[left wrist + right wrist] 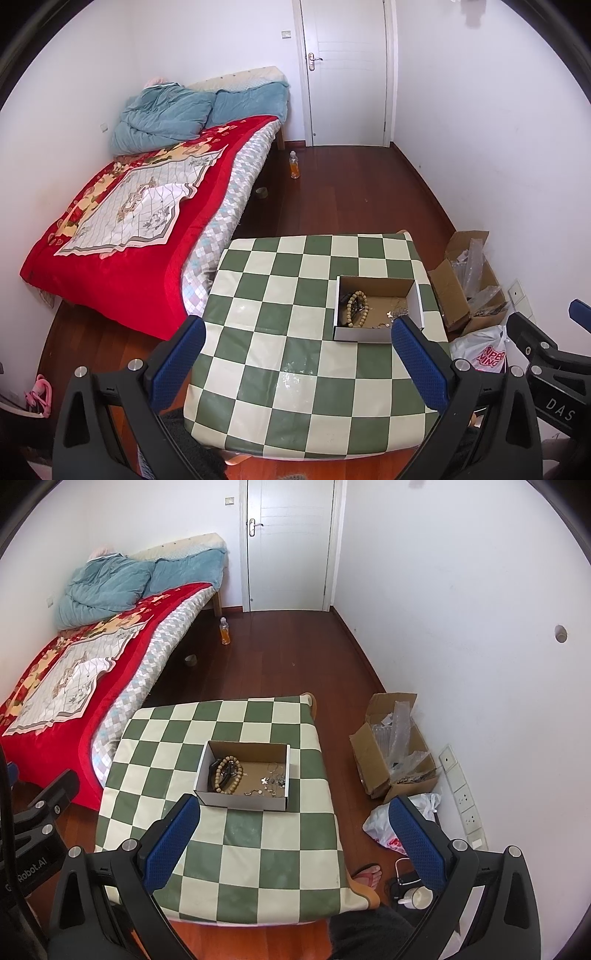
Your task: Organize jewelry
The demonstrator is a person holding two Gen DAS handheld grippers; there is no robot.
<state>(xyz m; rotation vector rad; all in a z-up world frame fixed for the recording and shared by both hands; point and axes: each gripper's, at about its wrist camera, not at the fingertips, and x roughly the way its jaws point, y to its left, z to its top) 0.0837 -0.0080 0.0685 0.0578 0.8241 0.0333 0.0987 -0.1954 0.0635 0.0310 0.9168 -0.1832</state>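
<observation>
Left tongs [298, 334] and right tongs [294, 812] gape wide.

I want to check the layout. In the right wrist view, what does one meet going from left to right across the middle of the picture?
Red bedspread → checkered table → small open box with wooden bead bracelet → brown cardboard box on the floor → wall sockets.

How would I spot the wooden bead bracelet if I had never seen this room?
Find the green-and-cream checkered table beside the bed. On it sits a small open cardboard box. The wooden bead bracelet lies at the box's left end: big tan beads, unlike the thin silvery chains to its right.
</observation>
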